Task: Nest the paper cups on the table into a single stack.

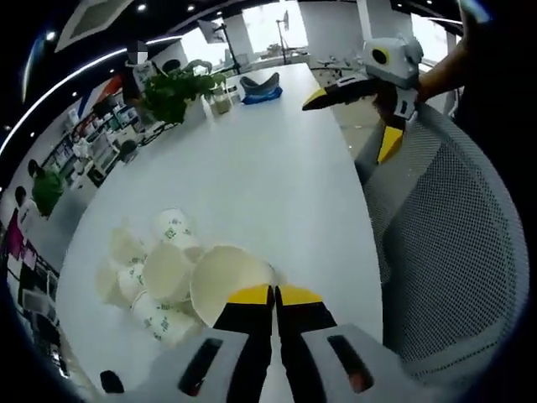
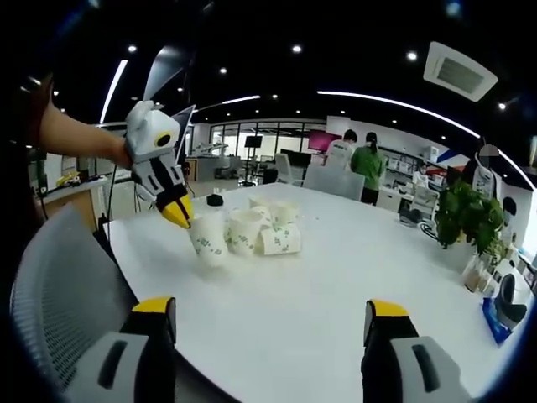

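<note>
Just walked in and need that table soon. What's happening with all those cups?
A person is nesting paper cups on the white table with two handheld tools. The left tool is shut on one paper cup's rim at the cluster. The right tool is open, held back, empty. The rest sit loose, unstacked.

Mesh chair, potted plant, white table.
</note>
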The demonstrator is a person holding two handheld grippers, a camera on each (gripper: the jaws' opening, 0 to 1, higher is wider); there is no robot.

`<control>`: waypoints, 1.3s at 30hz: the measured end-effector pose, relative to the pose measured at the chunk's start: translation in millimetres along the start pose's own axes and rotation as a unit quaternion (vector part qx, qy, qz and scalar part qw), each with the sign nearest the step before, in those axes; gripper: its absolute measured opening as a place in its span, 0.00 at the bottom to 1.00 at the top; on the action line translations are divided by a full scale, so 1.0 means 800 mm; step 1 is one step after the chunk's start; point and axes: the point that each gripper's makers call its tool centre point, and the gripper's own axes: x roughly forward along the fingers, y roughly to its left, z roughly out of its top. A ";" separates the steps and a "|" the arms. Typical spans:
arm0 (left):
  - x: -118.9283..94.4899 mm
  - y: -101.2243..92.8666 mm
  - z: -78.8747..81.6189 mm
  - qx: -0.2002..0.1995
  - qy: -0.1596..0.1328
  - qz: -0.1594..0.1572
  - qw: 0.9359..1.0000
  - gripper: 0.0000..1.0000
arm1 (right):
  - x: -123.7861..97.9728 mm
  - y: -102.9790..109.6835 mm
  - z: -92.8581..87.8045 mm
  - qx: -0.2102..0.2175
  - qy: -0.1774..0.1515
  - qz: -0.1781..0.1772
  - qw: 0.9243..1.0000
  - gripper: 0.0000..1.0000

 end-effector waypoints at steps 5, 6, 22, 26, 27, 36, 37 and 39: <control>0.014 -0.008 0.004 0.040 0.022 -0.024 0.999 0.00 | 0.000 0.000 0.000 0.001 0.001 0.001 1.000 0.94; 0.016 -0.008 0.004 0.044 0.027 -0.025 0.998 0.00 | 0.000 0.000 -0.001 0.001 0.002 0.001 1.000 0.94; 0.044 -0.016 0.019 0.090 0.044 -0.049 0.994 0.00 | -0.001 -0.001 -0.001 0.004 0.002 -0.002 1.000 0.93; 0.048 -0.023 0.024 0.089 0.040 -0.052 0.994 0.02 | -0.001 -0.002 -0.001 0.005 0.002 -0.003 1.000 0.93; 0.049 -0.023 0.024 0.089 0.040 -0.051 0.994 0.02 | -0.001 -0.002 -0.001 0.006 0.001 -0.003 1.000 0.93; 0.034 -0.012 0.033 0.061 0.004 -0.033 0.998 0.13 | -0.001 -0.002 -0.001 0.008 0.001 -0.003 1.000 0.93; 0.032 -0.011 0.036 0.052 -0.006 -0.031 0.998 0.15 | -0.001 -0.002 -0.001 0.007 0.001 -0.003 1.000 0.93; 0.024 -0.005 0.046 0.025 -0.035 -0.024 0.999 0.18 | -0.001 -0.002 -0.001 0.008 0.001 -0.003 1.000 0.93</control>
